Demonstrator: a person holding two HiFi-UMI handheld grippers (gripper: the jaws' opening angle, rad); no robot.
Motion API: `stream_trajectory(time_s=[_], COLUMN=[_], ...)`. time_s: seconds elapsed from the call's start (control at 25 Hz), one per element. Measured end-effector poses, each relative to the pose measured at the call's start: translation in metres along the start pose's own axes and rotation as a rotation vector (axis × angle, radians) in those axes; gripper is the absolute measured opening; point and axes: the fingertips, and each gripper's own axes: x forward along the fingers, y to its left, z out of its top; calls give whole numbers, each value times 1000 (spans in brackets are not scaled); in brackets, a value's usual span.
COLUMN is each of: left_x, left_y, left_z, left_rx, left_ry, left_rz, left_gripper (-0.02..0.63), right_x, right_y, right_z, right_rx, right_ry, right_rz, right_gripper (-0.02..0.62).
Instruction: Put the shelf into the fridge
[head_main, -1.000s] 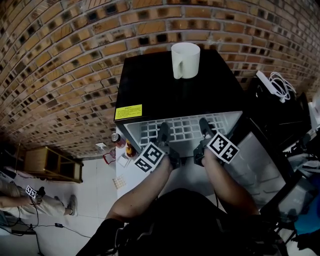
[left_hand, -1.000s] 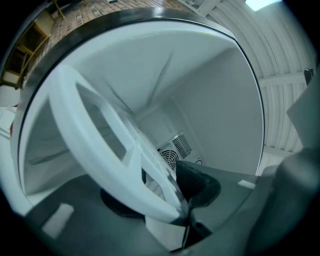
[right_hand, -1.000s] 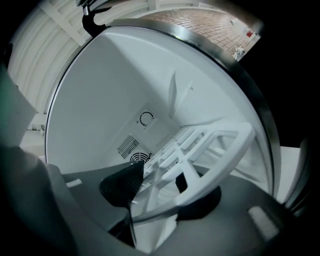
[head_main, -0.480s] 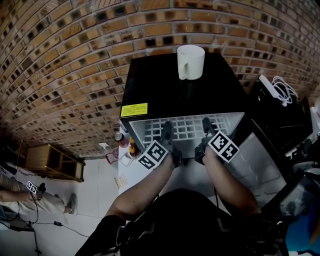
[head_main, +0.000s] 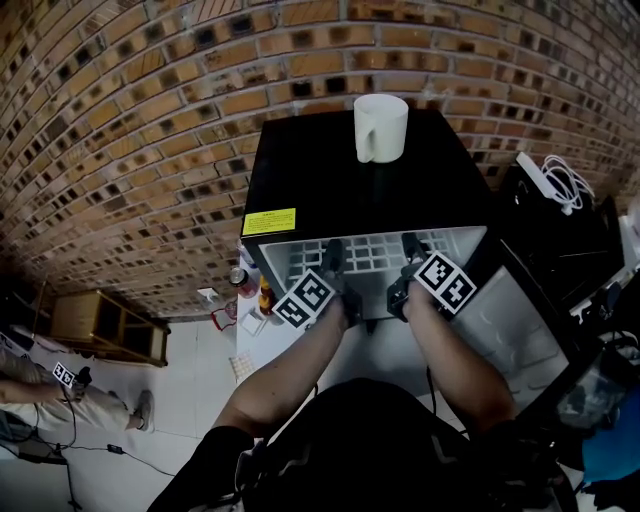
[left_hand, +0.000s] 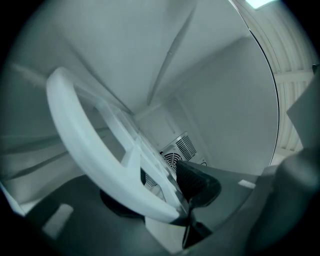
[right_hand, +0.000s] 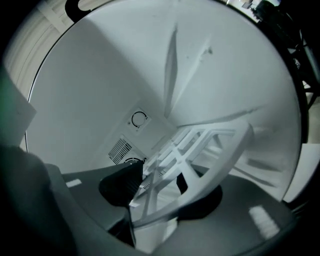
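Observation:
The white grid shelf (head_main: 370, 252) lies level in the mouth of the small black fridge (head_main: 330, 170), most of it inside. My left gripper (head_main: 333, 262) holds the shelf's front rail left of centre. In the left gripper view both pads press on the shelf (left_hand: 85, 140) and the left gripper (left_hand: 160, 192) stays shut on it. My right gripper (head_main: 410, 248) is at the rail right of centre. Its jaws have just been opening. The shelf (right_hand: 215, 150) still passes between the wide jaws of the right gripper (right_hand: 160, 192).
A white mug (head_main: 380, 125) stands on the fridge top. The fridge door (head_main: 510, 320) hangs open at the right. A fan vent (right_hand: 120, 147) is in the back wall. Bottles (head_main: 240, 280) and a wooden rack (head_main: 105, 325) are on the floor at left.
The shelf has slid a little deeper into the fridge, and both grippers sit slightly farther forward with it.

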Motion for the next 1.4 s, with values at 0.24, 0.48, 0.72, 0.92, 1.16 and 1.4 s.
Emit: stream_trajectory(time_s=[0.24, 0.48, 0.72, 0.92, 1.16, 1.4], left_x=[7, 8, -1, -20, -45, -79], left_y=[3, 3, -6, -11, -20, -22], left_z=[6, 8, 7, 11, -2, -12], left_rx=[39, 50, 132, 154, 192, 339], left_ry=[-21, -33, -12, -62, -53, -27], left_rz=[24, 27, 8, -1, -49, 12], left_gripper=[191, 198, 161, 166, 166, 88], right_x=[8, 10, -4, -21, -53, -75], right_y=[1, 1, 9, 19, 31, 31], right_z=[2, 2, -6, -15, -30, -50], right_rx=[-1, -1, -28, -4, -85, -92], right_ry=[8, 24, 66, 78, 127, 186], right_rz=[6, 11, 71, 120, 193, 227], right_gripper=[222, 224, 213, 188, 160, 143])
